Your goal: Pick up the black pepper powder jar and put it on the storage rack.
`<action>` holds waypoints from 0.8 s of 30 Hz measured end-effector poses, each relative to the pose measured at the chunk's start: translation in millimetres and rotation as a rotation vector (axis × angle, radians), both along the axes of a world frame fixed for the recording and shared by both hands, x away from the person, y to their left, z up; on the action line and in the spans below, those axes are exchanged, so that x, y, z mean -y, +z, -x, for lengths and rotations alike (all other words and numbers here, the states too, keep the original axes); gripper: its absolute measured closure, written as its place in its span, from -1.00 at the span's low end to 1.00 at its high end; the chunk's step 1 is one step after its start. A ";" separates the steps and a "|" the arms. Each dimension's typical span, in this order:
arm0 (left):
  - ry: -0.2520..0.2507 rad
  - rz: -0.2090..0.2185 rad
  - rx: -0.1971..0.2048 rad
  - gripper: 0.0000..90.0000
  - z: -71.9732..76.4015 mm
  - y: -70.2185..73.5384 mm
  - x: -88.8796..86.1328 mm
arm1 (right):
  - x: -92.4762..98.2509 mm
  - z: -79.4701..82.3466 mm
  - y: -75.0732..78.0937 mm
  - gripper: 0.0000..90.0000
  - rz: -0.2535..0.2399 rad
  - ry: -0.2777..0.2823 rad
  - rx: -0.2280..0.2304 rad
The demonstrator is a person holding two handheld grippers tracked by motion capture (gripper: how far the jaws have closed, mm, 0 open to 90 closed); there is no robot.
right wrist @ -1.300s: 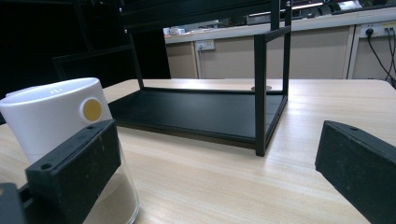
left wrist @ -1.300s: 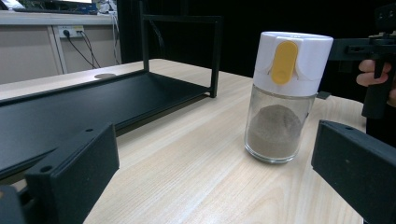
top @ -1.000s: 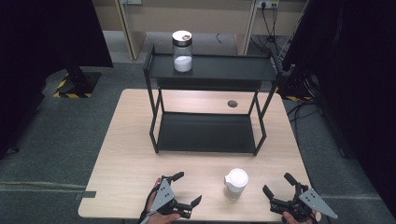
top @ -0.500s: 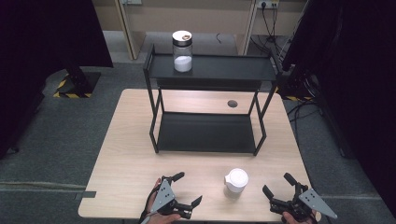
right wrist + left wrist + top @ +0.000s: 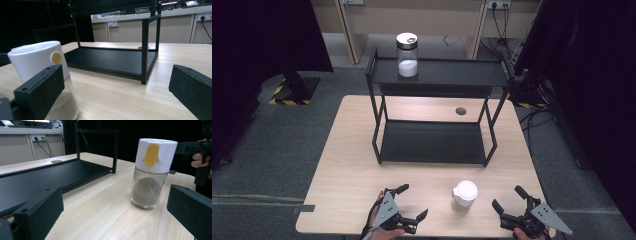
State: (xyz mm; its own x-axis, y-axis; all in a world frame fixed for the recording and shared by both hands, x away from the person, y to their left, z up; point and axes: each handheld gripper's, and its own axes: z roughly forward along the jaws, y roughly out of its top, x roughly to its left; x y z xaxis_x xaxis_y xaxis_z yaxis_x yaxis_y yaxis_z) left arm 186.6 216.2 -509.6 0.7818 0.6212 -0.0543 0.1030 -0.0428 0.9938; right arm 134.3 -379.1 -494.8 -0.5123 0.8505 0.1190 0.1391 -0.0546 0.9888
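A glass shaker with a white cap (image 5: 465, 193) stands upright on the wooden table (image 5: 352, 150) near the front edge, between my two grippers. The left gripper view shows the shaker (image 5: 152, 172) with a yellow tab and brown powder inside. In the right gripper view the shaker (image 5: 47, 72) stands close at the left, partly behind one jaw. My left gripper (image 5: 412, 204) rests open to the shaker's left, and my right gripper (image 5: 508, 199) rests open to its right. Neither touches it. A second jar (image 5: 407, 55) with white powder stands on the top shelf.
A black two-level metal rack (image 5: 437, 135) occupies the middle of the table, its lower tray bare. A round cable hole (image 5: 460, 111) lies in the tabletop behind it. Dark curtains and a stand flank the table on both sides.
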 end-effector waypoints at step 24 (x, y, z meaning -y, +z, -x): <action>-0.009 0.000 0.009 -1.00 -0.7 0.2 2.1 | -17.9 -3.8 0.3 -1.00 0.030 0.114 0.013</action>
State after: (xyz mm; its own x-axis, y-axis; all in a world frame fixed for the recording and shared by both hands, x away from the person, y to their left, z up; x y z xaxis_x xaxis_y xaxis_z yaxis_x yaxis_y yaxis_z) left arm 187.3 214.2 -509.4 0.7875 0.6144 -0.0478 0.0941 -0.0432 0.9946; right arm 138.1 -361.2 -494.5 -0.6072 0.7898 0.0872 0.1298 -0.0096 0.9915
